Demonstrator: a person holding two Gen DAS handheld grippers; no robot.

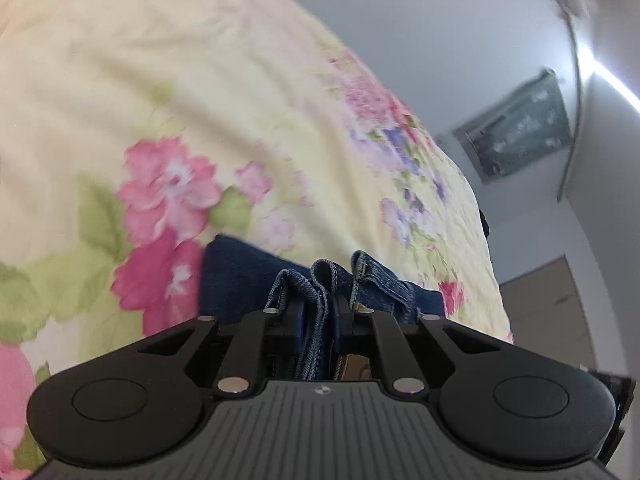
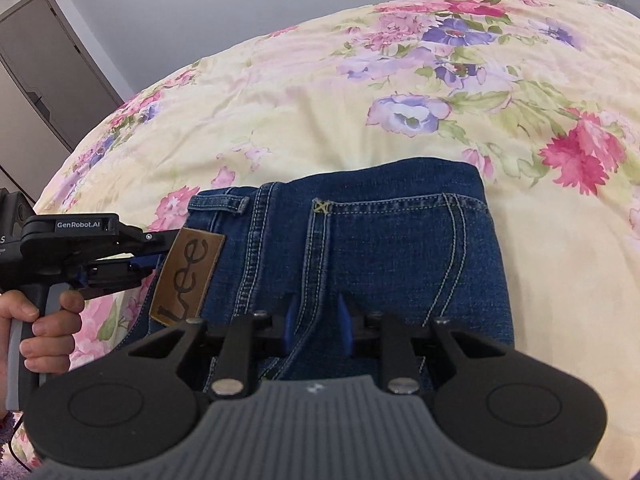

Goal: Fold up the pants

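Dark blue jeans [image 2: 380,240] lie folded on a floral bedspread [image 2: 320,112], back pocket and brown Lee patch [image 2: 188,280] facing up. My left gripper [image 1: 320,304] is shut on the bunched waistband edge [image 1: 320,280] of the jeans. It also shows in the right wrist view [image 2: 156,254], clamped at the waistband beside the patch. My right gripper [image 2: 316,320] sits low over the jeans with its blue pads [image 2: 344,324] a little apart and denim between them; whether it is pinching the cloth is unclear.
The yellow floral bedspread [image 1: 160,100] covers the bed around the jeans. A grey wall [image 2: 200,0] and a door [image 2: 44,60] stand beyond the bed. A dark wall panel [image 1: 516,128] hangs at the right in the left wrist view.
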